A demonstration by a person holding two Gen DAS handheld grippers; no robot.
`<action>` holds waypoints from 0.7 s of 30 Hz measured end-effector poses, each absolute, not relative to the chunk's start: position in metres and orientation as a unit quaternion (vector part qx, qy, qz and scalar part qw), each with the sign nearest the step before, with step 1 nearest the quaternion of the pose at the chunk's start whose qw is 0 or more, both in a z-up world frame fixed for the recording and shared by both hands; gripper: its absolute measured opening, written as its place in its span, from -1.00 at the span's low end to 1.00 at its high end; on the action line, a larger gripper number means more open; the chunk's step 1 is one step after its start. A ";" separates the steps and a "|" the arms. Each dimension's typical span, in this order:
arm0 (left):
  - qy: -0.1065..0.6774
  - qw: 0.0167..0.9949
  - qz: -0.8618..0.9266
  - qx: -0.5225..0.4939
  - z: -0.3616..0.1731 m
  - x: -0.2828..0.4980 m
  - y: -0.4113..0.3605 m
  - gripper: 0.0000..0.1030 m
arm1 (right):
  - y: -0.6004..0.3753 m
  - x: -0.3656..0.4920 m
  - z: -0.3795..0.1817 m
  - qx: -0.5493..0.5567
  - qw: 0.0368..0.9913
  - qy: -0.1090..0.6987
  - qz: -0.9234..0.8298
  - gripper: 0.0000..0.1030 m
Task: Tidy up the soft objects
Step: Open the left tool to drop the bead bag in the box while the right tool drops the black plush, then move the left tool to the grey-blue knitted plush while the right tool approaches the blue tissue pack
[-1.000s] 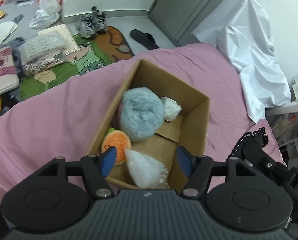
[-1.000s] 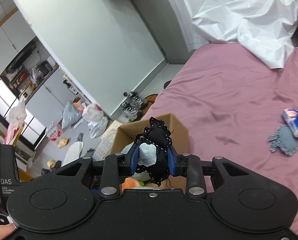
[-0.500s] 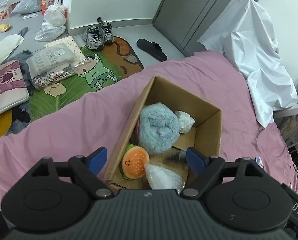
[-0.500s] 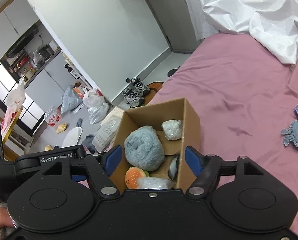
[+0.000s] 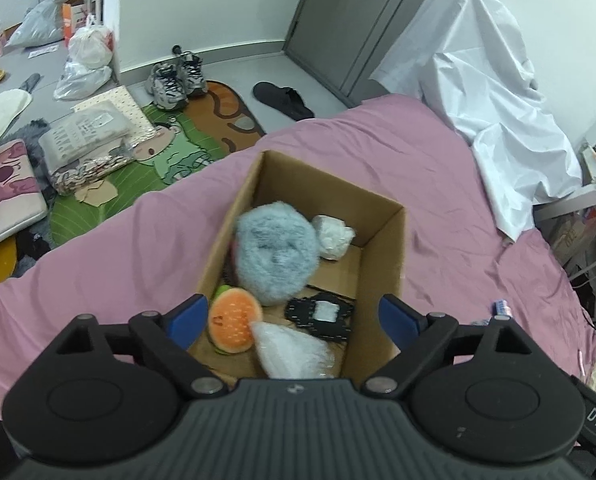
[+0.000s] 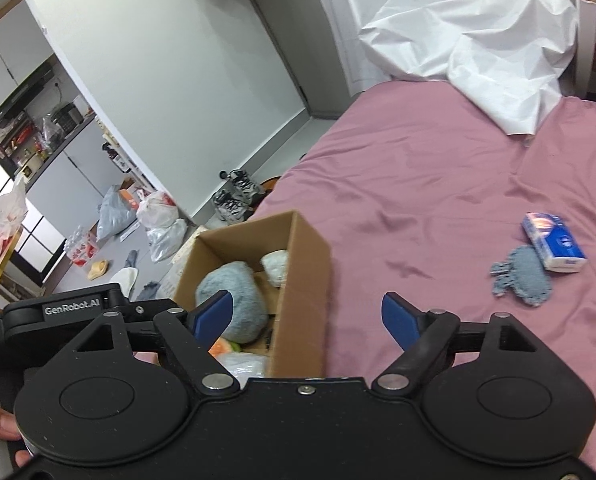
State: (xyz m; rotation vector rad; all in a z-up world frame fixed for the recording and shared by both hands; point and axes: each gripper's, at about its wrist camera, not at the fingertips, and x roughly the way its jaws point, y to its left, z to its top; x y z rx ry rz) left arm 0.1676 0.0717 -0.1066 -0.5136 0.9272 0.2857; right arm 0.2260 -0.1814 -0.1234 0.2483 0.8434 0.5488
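A cardboard box [image 5: 382,264] sits on the pink bed. In it lie a fluffy grey-blue ball [image 5: 276,254], a white bundle [image 5: 332,236], an orange burger plush [image 5: 234,320], a clear plastic bag [image 5: 292,352] and a black lace item [image 5: 322,314]. My left gripper [image 5: 294,320] is open and empty above the box's near end. My right gripper [image 6: 308,320] is open and empty, above the box's [image 6: 302,280] right wall. A grey knitted piece [image 6: 524,276] and a blue tissue pack [image 6: 554,246] lie on the bed to the right.
A white sheet [image 5: 482,92] drapes at the bed's far right. The floor at left holds shoes [image 5: 176,78], a slipper [image 5: 284,100], a cartoon mat [image 5: 170,152], packages and plastic bags. The bed edge [image 5: 98,236] runs just left of the box.
My right gripper opened and let the black lace item fall into the box, then swung right. My left gripper opened wider and drew back a little.
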 end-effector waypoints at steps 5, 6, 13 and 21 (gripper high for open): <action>0.437 0.862 0.127 -0.225 -0.102 0.175 0.050 0.79 | -0.201 0.227 -0.120 0.116 0.876 0.395 0.252 0.66; 0.437 0.862 0.126 -0.223 -0.102 0.176 0.047 0.81 | -0.205 0.228 -0.119 0.116 0.877 0.394 0.251 0.67; 0.440 0.866 0.119 -0.203 -0.098 0.182 0.020 0.91 | -0.234 0.232 -0.117 0.122 0.881 0.389 0.239 0.81; 0.420 0.880 0.099 -0.196 -0.090 0.187 -0.003 0.99 | -0.265 0.238 -0.119 0.135 0.890 0.380 0.214 0.95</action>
